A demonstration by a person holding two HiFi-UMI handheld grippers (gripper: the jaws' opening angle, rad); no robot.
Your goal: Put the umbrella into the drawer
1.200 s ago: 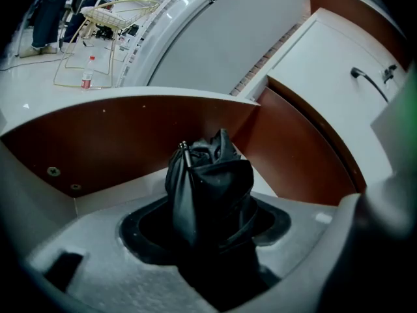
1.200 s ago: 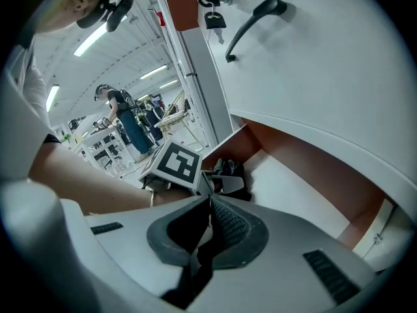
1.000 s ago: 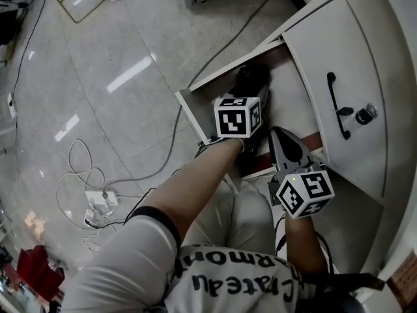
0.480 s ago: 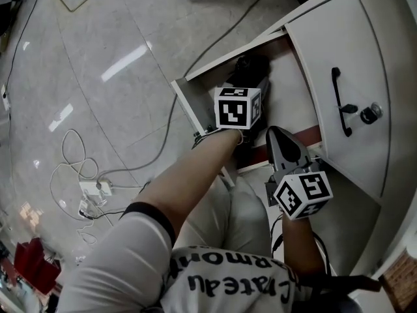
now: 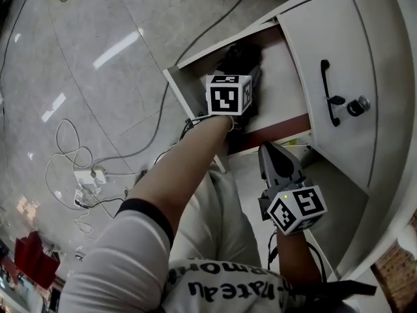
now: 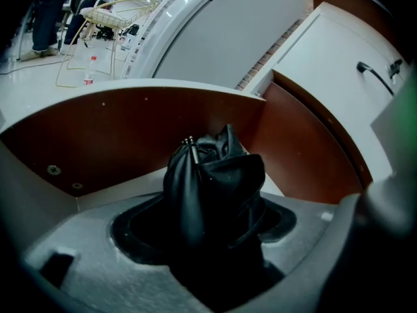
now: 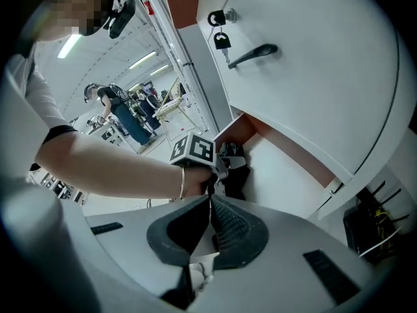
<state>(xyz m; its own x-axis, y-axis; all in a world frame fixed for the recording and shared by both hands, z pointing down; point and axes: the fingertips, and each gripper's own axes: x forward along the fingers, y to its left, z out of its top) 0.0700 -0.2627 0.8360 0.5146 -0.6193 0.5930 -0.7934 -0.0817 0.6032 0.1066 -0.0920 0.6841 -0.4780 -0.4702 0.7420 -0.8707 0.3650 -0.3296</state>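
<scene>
Umbrella (image 6: 215,188), black and folded, fabric bunched, inside open drawer (image 6: 130,129)

Print on the shirt (image 5: 218,291) is upside-down, cut off, unreadable.

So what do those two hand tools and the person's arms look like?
The left gripper and right gripper are grey, with dark pads and a white cube of black square markers each. The left one's jaws are opening, the black umbrella between them. Worn: short white sleeve, black cuff, thin bracelet.
</scene>
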